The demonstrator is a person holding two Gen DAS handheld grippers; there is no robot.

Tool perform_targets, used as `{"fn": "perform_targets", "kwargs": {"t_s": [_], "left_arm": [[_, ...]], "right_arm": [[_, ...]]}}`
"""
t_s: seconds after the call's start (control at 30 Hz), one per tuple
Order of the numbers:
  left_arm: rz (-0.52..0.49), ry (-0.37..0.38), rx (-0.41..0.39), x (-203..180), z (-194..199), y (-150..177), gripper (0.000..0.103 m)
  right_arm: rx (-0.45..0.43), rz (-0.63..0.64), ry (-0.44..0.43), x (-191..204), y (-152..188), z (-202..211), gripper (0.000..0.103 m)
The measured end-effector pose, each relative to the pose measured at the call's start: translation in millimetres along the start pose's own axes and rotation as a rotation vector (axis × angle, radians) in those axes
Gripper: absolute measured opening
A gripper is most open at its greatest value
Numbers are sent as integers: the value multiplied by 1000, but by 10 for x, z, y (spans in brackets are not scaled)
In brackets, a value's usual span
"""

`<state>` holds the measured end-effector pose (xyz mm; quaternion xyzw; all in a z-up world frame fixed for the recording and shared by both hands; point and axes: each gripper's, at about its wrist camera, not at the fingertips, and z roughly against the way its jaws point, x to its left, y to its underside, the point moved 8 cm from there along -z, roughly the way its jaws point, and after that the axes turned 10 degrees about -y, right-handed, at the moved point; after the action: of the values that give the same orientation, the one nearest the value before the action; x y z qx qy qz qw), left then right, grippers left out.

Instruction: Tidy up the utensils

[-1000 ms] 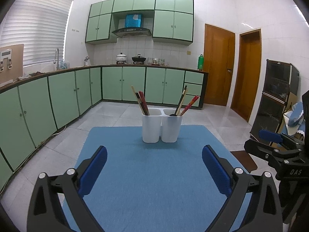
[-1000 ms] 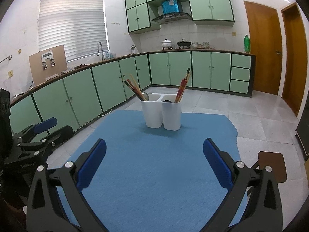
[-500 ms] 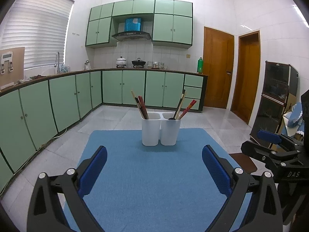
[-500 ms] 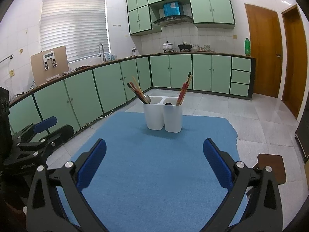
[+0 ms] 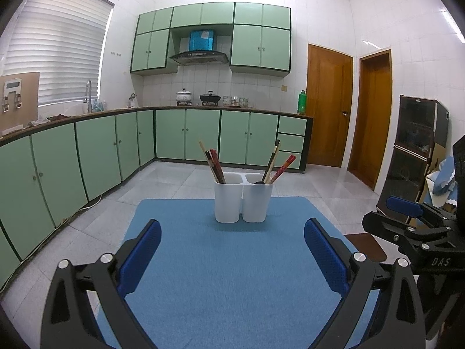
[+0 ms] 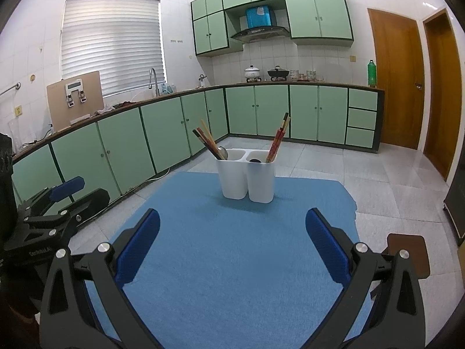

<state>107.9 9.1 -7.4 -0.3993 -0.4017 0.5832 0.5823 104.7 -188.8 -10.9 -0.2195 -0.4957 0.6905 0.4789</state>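
White two-compartment holder (image 5: 243, 200) stands upright at the far middle of the blue mat (image 5: 232, 276); the same holder (image 6: 247, 174) shows in the right wrist view, mat (image 6: 232, 261) under it. The two cups are joined side by side, touching.

Left compartment: a bundle of chopsticks (image 5: 213, 161), dark, red and pale wood, leaning left. From the right wrist view a metal spoon (image 6: 222, 151) shows just at the rim beside those sticks (image 6: 206, 142).

Right compartment: chopsticks (image 5: 276, 163), one red patterned pair and darker ones, leaning right; a black round utensil end (image 5: 258, 182) sits low at the rim. From the right side the red pair (image 6: 277, 139) looks nearly upright. Can't tell what the black piece is.

Left gripper (image 5: 232, 250): held low over the near edge of the mat, pointing straight at the holder, well apart from it. Blue pads (image 5: 139, 258) spread wide, nothing between them.

Right gripper (image 6: 232, 247): same pose, low over the near mat, aimed at the holder from slightly right. Fingers (image 6: 327, 245) wide apart, empty.

Each gripper appears at the edge of the other's view: right gripper (image 5: 407, 218) at the far right, left gripper (image 6: 58, 200) at the far left. Both level, side by side.

Green cabinets (image 5: 96, 157) run along the walls behind; tile floor (image 5: 319, 186) around the mat.
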Motion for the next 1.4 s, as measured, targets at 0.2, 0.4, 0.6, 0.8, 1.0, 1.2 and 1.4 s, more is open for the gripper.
{"fn": "perform_targets", "kwargs": {"t_s": [0.2, 0.4, 0.6, 0.8, 1.0, 1.2, 1.4], "left_arm": [[5, -2, -3, 28, 23, -13, 97], [7, -3, -5, 43, 25, -25, 97], [6, -5, -5, 54, 22, -31, 97], [6, -5, -5, 56, 24, -33, 97], [0, -8, -2, 58, 22, -27, 97], [1, -10, 0, 90, 23, -31, 97], [1, -10, 2, 83, 24, -25, 97]], "right_arm": [[-4, 4, 0, 29, -20, -4, 97], [-3, 4, 0, 22, -8, 13, 97], [-5, 6, 0, 39, -21, 22, 97], [-4, 6, 0, 39, -20, 22, 97], [-5, 6, -2, 46, -20, 25, 97], [-4, 6, -2, 50, -26, 23, 97], [-5, 6, -3, 53, -29, 29, 97]]}}
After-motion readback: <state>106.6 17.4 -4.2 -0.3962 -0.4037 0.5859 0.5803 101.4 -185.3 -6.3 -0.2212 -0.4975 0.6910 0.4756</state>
